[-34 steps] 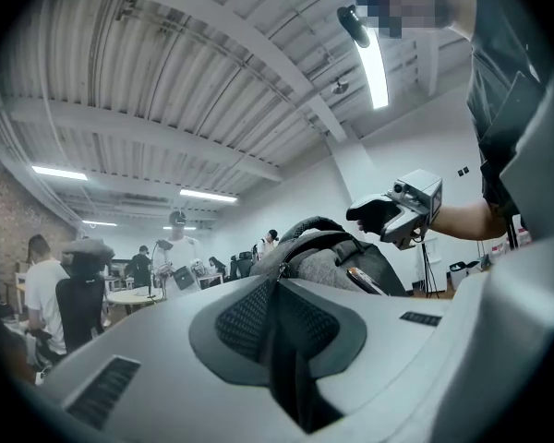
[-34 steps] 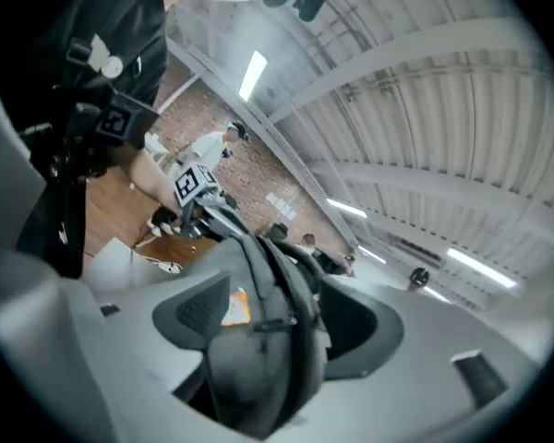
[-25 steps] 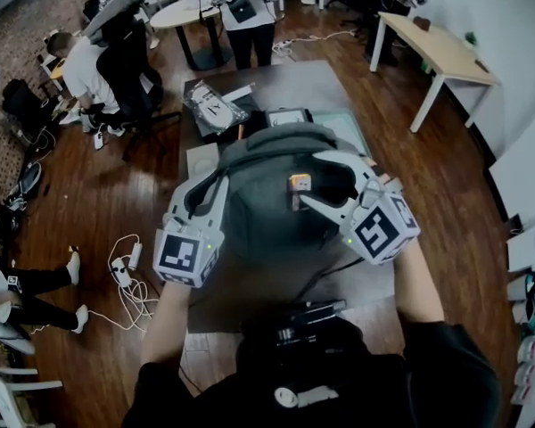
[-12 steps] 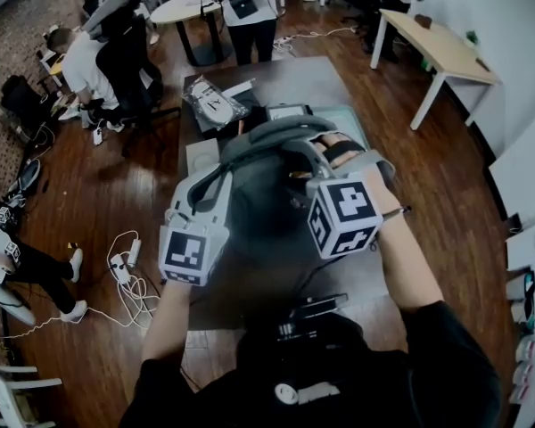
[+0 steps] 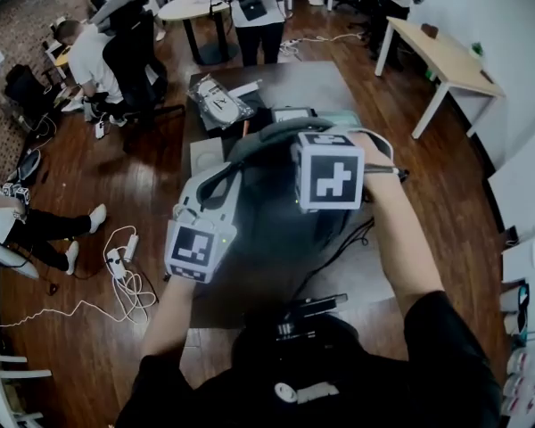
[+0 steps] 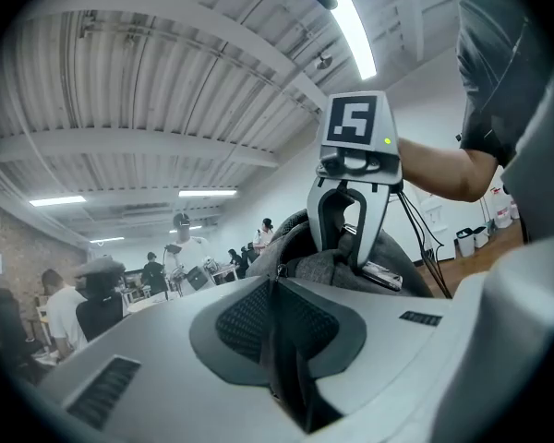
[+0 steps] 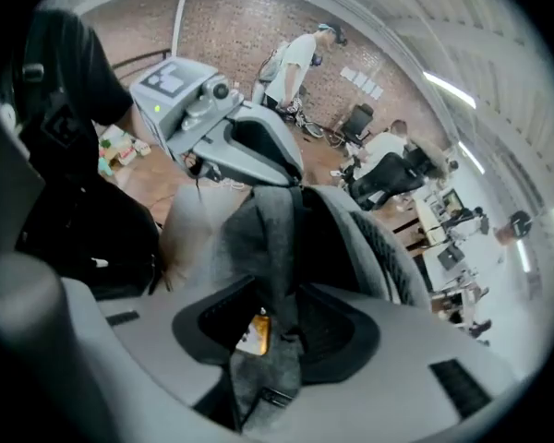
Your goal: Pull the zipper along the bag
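Observation:
A grey backpack (image 5: 267,212) stands on the dark table (image 5: 285,83). My left gripper (image 6: 277,340) holds level at the bag's left side and is shut on a fold of its grey fabric; its marker cube (image 5: 196,250) shows in the head view. My right gripper (image 7: 268,340) points steeply down over the bag's top, under its cube (image 5: 330,172). Its jaws have just been closing, and a grey flap (image 7: 272,247) with an orange tag (image 7: 252,332) is pinched between them. Each gripper view shows the other gripper across the bag.
A plastic-wrapped pack (image 5: 216,101) and a flat box (image 5: 290,114) lie on the table behind the bag. A black device (image 5: 312,310) sits at the near edge. Cables (image 5: 125,266) trail on the floor at left. People stand around a round table (image 5: 192,7).
My right gripper has swung from the bag's right side onto its top and tipped downward, its cube now facing up. The left gripper has stayed where it was.

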A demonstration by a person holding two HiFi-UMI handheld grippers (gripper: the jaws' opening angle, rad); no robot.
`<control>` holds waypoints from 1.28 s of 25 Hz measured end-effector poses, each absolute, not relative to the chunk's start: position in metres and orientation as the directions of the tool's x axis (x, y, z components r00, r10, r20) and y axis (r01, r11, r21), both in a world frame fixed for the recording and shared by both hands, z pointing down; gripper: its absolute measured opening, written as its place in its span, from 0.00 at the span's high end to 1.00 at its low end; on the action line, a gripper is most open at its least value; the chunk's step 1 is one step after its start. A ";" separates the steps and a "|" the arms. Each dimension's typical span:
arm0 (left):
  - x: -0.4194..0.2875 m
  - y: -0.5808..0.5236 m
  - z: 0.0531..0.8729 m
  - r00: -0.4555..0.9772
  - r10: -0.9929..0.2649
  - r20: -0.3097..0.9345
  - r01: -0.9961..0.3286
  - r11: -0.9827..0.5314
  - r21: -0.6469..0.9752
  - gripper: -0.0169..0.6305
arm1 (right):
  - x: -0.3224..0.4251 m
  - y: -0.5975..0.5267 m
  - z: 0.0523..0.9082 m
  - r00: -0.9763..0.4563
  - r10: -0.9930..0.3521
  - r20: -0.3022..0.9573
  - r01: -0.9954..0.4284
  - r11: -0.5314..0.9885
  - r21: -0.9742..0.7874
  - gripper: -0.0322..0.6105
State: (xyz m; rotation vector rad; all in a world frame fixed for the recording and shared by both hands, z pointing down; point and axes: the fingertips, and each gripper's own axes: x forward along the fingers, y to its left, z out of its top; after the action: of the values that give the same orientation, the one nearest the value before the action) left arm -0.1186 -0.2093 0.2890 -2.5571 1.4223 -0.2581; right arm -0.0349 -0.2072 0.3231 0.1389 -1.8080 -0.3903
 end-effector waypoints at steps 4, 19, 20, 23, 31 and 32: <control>-0.127 -0.209 0.289 0.510 -0.859 0.053 -0.834 -0.508 -0.213 0.93 | -0.046 -0.184 0.295 -0.395 -0.112 0.912 0.140 0.974 0.180 0.80; -0.131 -0.195 0.284 0.545 -0.838 -0.008 -0.828 -0.537 -0.163 0.92 | 0.014 -0.191 0.229 -0.817 -0.323 0.478 -0.063 0.874 0.482 0.51; -0.131 -0.194 0.284 0.548 -0.836 -0.012 -0.827 -0.540 -0.157 0.92 | 0.029 -0.190 0.236 -0.834 -0.335 0.439 -0.114 0.882 0.456 0.41; -0.130 -0.191 0.281 0.558 -0.830 -0.026 -0.824 -0.549 -0.140 0.92 | 0.070 -0.204 0.267 -0.855 -0.376 0.358 -0.273 0.912 0.307 0.29; -0.130 -0.199 0.279 0.577 -0.814 -0.069 -0.816 -0.574 -0.065 0.92 | 0.070 -0.225 0.312 -0.926 -0.276 0.258 -0.269 0.961 0.065 0.41; -0.130 -0.200 0.279 0.579 -0.813 -0.069 -0.815 -0.575 -0.070 0.92 | 0.071 -0.226 0.313 -0.920 -0.276 0.280 -0.271 0.961 0.056 0.44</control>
State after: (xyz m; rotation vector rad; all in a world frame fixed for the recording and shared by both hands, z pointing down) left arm -0.1303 -0.2004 0.2791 -2.7065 1.3995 0.0448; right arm 0.0706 -0.2259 0.3132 0.4021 -2.8238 -0.0239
